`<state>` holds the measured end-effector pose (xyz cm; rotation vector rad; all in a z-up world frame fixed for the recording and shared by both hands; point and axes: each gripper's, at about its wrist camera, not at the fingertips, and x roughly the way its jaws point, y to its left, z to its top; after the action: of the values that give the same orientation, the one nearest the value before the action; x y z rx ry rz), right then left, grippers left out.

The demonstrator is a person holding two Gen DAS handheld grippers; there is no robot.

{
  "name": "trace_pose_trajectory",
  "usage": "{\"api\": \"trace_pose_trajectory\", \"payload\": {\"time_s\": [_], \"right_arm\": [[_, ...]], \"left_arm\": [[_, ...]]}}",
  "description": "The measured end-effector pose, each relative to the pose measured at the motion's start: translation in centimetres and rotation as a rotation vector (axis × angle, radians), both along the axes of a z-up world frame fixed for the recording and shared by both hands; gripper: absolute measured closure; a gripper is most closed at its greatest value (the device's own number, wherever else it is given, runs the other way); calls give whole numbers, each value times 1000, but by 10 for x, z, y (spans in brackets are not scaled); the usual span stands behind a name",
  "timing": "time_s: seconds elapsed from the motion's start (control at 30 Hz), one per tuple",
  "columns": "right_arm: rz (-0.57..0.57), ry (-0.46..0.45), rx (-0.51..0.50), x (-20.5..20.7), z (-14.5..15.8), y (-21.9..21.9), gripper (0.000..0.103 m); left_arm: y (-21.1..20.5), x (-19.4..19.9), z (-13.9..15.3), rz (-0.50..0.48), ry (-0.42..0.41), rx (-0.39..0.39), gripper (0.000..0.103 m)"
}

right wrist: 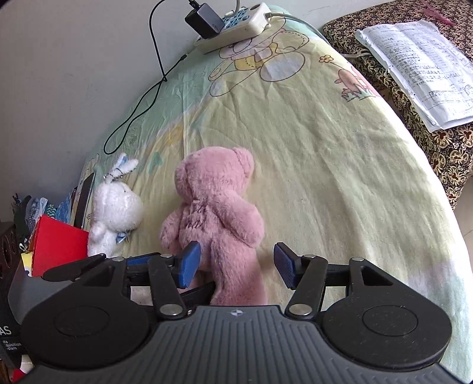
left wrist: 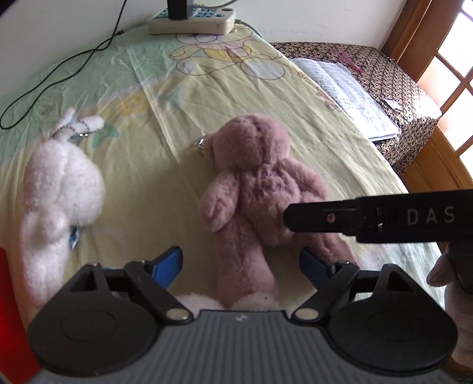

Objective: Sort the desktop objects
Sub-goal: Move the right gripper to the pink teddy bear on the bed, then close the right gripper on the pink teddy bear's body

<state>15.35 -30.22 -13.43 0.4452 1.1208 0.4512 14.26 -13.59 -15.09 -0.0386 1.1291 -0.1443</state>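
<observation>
A pink teddy bear [left wrist: 257, 189] lies on its front on the pale yellow cartoon sheet [left wrist: 142, 183], head away from me. My left gripper [left wrist: 241, 265] is open, its blue pads on either side of the bear's near leg without touching it. A black finger of the right gripper [left wrist: 325, 218] reaches in from the right against the bear's side. In the right wrist view the bear [right wrist: 215, 212] has its lower body between the pads of my right gripper [right wrist: 236, 264], which is open; the left pad is close to the fur, the right pad stands apart. A white bunny plush [left wrist: 59, 189] [right wrist: 115, 209] lies left of the bear.
A beige power strip [left wrist: 192, 20] with a black adapter sits at the far edge by the wall, its black cable [left wrist: 59, 68] looping over the sheet. Papers [right wrist: 414, 68] lie on a patterned surface to the right. A red folder [right wrist: 56, 245] and a dark upright tablet [right wrist: 84, 201] stand at the left.
</observation>
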Motion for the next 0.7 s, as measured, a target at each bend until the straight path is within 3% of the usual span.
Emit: {"api": "trace_pose_trajectory", "payload": {"time_s": [0.1,0.17,0.27,0.33,0.7], "right_arm": [[8,1,17,1,-1,1,46],[22,15,51,3,-2,-1,57],[22,26,64,2,-1,-4,64],[22,16,59,0,2,-7,75],[25,-15,-43,-22,20,-42,75]], "left_arm": [[-3,6,-7,-8,9,14,16],[-5,7,-8,-19,5,26,19],[-10,5,-4,-40,-1,27,32],[-14,5,-3,-51,0,19,43],[-60,-12,5,-157,29,-69,46]]}}
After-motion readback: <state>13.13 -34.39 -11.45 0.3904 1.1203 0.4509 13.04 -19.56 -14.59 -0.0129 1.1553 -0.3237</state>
